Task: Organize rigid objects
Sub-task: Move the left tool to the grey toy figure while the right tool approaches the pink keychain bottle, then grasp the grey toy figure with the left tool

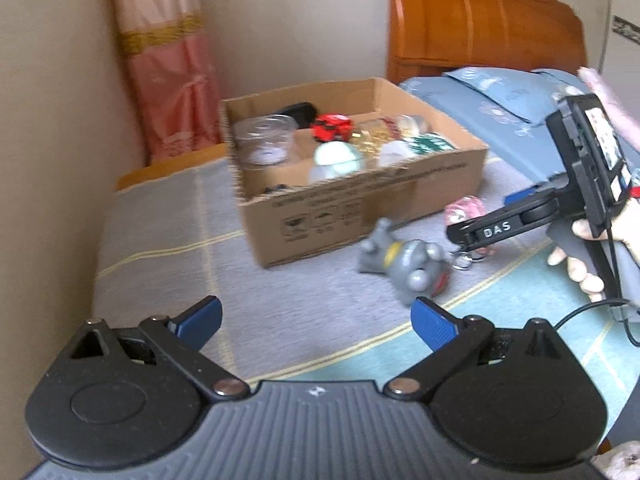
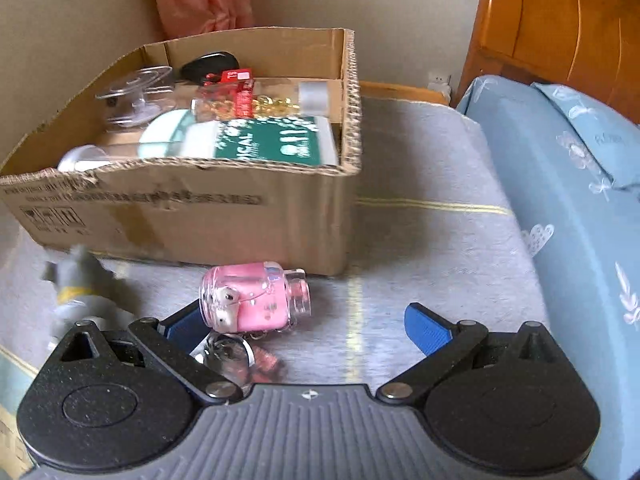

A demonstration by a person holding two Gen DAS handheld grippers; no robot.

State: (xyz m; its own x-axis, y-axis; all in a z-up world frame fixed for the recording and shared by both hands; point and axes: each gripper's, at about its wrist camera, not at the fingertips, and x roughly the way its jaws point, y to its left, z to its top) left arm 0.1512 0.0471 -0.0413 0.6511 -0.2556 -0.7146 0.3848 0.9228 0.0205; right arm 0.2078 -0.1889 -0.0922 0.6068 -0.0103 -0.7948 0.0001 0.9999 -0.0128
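My right gripper point(image 2: 308, 326) has its fingers spread wide and empty, the pink bottle keychain point(image 2: 254, 296) lying on its side on the bed point(image 2: 420, 240) just ahead, toward my 11 o'clock, touching nothing but the cover; I judge the step in hand is picking it up, so I would shift left to centre the glass body between the fingers, close across its width rather than on the neck, and mind the key ring point(image 2: 228, 354) trailing under the left finger; my left gripper point(image 1: 316, 320) is likewise wide open and holds nothing; from its view the grey toy figure point(image 1: 404, 264) lies at 1 o'clock, still outside the box; beyond, at 12 o'clock, the cardboard box point(image 2: 192, 208) holds a white bottle with a green label point(image 2: 256, 142), a clear bottle of yellow capsules point(image 2: 264, 100), a red toy point(image 2: 236, 80), a clear plastic spool point(image 2: 136, 94), a pale round lid point(image 1: 338, 158) and a black item I cannot identify
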